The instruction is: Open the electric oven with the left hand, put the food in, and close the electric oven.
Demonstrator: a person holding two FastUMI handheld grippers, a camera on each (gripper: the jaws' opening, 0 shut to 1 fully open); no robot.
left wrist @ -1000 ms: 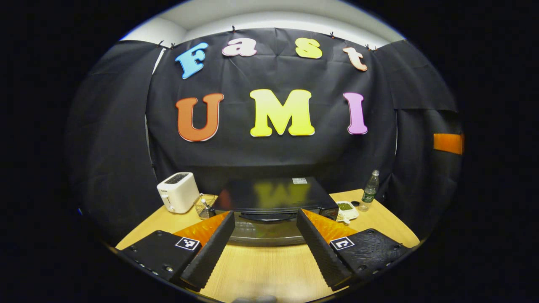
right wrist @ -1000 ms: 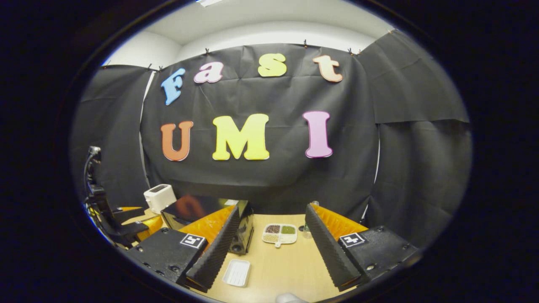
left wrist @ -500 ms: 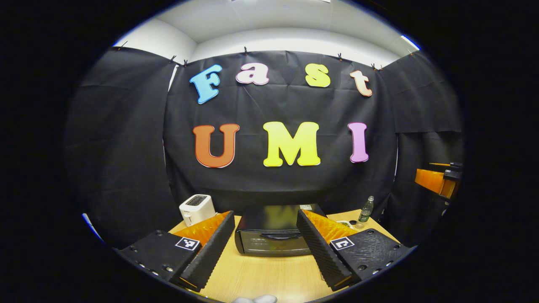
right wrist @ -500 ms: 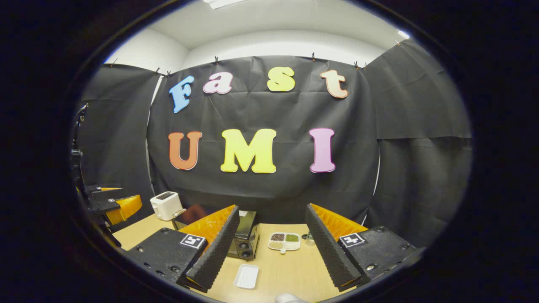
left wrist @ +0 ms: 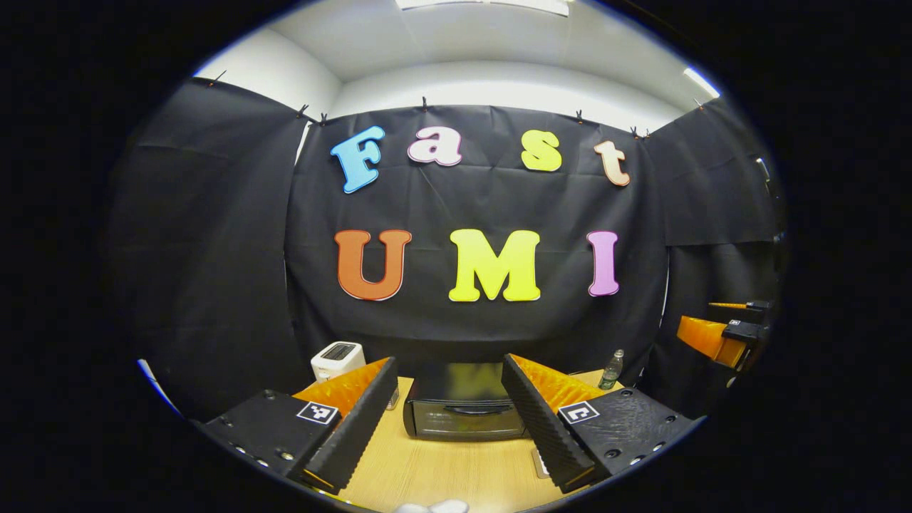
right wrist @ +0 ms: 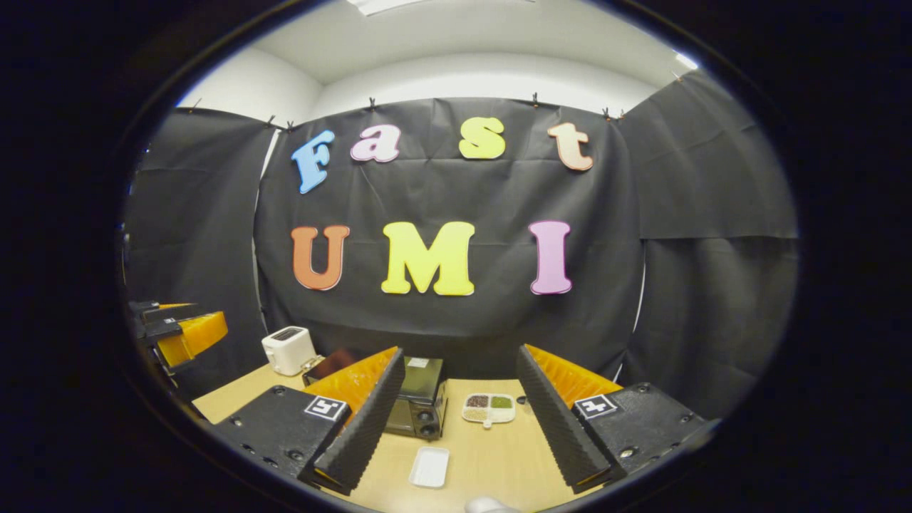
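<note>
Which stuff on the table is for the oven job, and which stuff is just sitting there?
For the job:
electric oven, door shut
white tray
left claw, open
right claw, open

Just sitting there:
toaster
divided dish of grains
bottle

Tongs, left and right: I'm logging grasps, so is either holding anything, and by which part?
Nothing is held. The left tongs and the right tongs both stand open above the table.
</note>
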